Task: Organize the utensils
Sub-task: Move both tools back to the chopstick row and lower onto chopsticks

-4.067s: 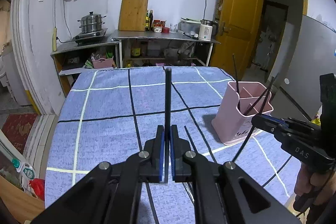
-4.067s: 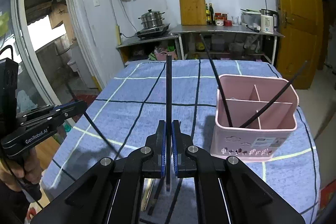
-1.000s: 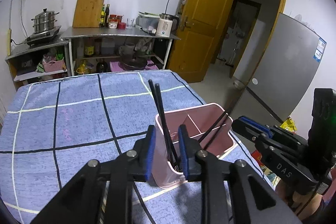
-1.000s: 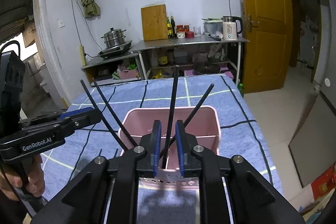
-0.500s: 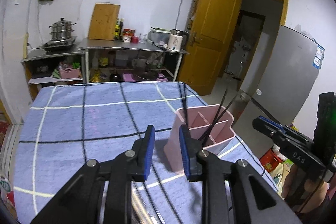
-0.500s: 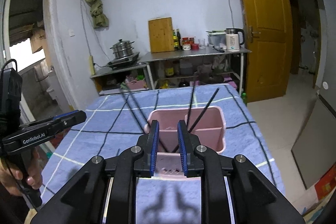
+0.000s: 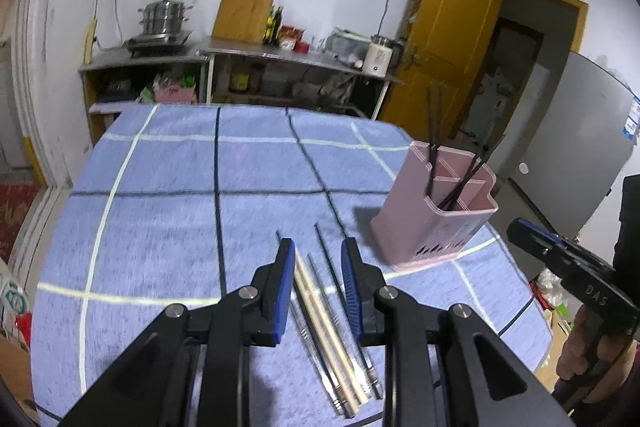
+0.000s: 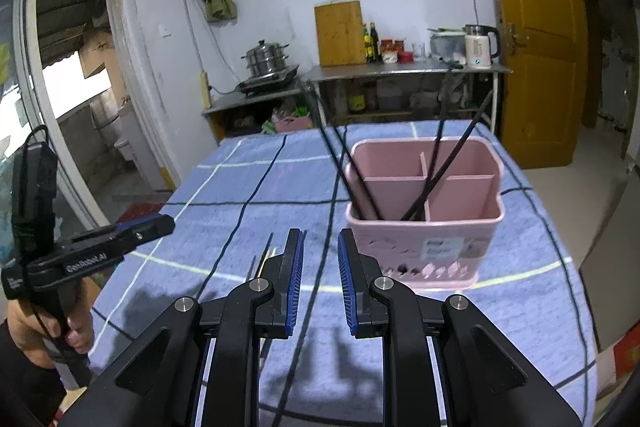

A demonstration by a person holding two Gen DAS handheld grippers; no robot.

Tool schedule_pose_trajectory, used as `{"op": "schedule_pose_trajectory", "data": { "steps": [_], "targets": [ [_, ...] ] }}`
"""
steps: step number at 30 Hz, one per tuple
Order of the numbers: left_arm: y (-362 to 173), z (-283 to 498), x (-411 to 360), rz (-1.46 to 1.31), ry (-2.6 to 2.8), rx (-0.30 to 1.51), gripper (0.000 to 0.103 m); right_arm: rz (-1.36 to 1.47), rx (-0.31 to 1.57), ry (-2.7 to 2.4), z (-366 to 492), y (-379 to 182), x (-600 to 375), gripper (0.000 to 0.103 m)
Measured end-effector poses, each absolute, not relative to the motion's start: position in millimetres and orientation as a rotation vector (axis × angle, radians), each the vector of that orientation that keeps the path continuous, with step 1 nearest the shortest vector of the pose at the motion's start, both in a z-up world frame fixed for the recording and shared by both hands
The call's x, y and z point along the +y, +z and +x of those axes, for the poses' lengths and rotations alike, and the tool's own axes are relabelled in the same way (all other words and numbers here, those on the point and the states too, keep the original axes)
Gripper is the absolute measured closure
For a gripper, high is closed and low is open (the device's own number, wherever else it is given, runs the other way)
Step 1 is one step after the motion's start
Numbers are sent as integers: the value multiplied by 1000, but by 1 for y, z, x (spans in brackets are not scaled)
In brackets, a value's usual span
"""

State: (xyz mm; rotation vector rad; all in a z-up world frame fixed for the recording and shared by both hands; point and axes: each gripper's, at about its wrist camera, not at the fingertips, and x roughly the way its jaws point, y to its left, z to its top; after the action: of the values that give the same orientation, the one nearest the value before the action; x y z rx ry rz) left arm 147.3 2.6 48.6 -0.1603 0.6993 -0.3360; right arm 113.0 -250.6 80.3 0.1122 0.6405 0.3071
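A pink divided holder (image 7: 420, 227) (image 8: 424, 247) stands on the blue checked cloth (image 7: 160, 227), with several black chopsticks (image 7: 432, 155) (image 8: 447, 155) leaning in it. Several loose chopsticks (image 7: 324, 315), pale, metal and black, lie side by side on the cloth. My left gripper (image 7: 318, 243) hangs open above them, its gap lined along them, with nothing pressed. It also shows at the left of the right wrist view as the left gripper (image 8: 120, 235). My right gripper (image 8: 320, 235) stands open and empty just short of the holder; the tips of the loose chopsticks (image 8: 266, 254) show left of it.
The cloth's right edge runs close behind the holder, with a grey fridge (image 7: 580, 147) and a yellow door (image 7: 448, 39) beyond. A steel counter (image 8: 400, 71) with a pot, a cutting board and a kettle stands past the far edge. A person's hand (image 7: 580, 343) holds the right gripper.
Both grippers have backed away from the holder, empty, leaving black chopsticks standing in it. The left one has swung left and down over the loose chopsticks.
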Motion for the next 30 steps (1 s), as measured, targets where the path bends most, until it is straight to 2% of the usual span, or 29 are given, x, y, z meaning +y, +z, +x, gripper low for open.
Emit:
{"op": "schedule_pose_trajectory", "data": {
  "steps": [14,24,29,30],
  "targets": [
    [-34,177,-3,-207,-292,882,78,93,761,375,128,30,-216,85],
    [-59,199,-18,-167,-256,939,78,100,797,387,143,15,-213,85],
    [-62,203,-26,-125,-231,939,85,103,807,388,147,12,-212,85],
    [-62,204,-28,-114,-224,938,90,105,811,389,149,11,-211,85]
  ]
}}
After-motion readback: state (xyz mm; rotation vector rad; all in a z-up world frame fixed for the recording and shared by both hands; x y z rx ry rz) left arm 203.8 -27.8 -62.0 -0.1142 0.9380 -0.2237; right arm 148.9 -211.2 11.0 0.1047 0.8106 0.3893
